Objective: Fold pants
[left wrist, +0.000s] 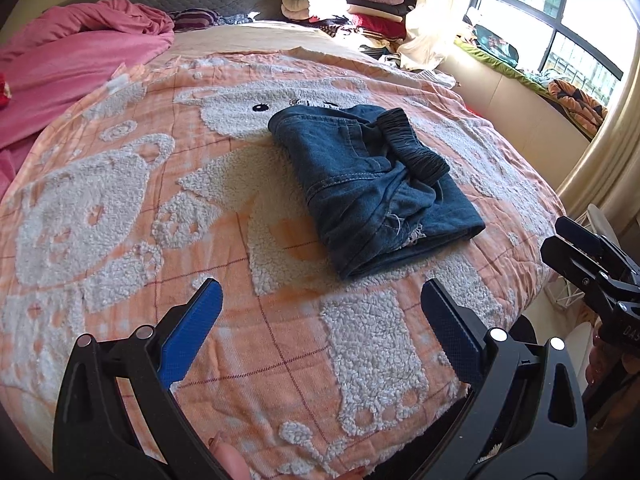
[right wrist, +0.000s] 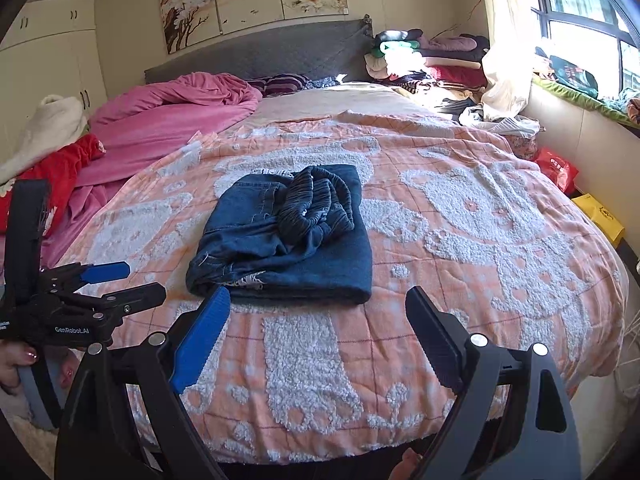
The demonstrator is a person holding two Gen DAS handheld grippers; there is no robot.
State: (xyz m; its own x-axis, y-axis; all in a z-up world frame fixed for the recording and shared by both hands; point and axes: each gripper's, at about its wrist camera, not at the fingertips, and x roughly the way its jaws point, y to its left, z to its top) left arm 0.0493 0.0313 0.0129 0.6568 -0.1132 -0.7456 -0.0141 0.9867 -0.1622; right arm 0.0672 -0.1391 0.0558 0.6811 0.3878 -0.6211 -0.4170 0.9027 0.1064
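Dark blue denim pants (left wrist: 372, 188) lie folded into a thick bundle on the orange bear-pattern blanket (left wrist: 160, 200), their black elastic waistband bunched on top. In the right wrist view the pants (right wrist: 288, 240) sit just beyond the fingertips. My left gripper (left wrist: 320, 292) is open and empty, hovering over the blanket short of the bundle. My right gripper (right wrist: 318, 300) is open too, nothing between its blue pads, its tips near the bundle's front edge. Each gripper shows in the other's view: the right one (left wrist: 576, 252) at the right edge, the left one (right wrist: 116, 280) at the left.
A pink duvet (right wrist: 172, 112) is heaped at the bed's far left beside a red cloth (right wrist: 68, 160). Stacked clothes (right wrist: 424, 60) pile up by the grey headboard. A window ledge (right wrist: 580, 96) with more cloth runs along the right. The bed's front edge lies just under the grippers.
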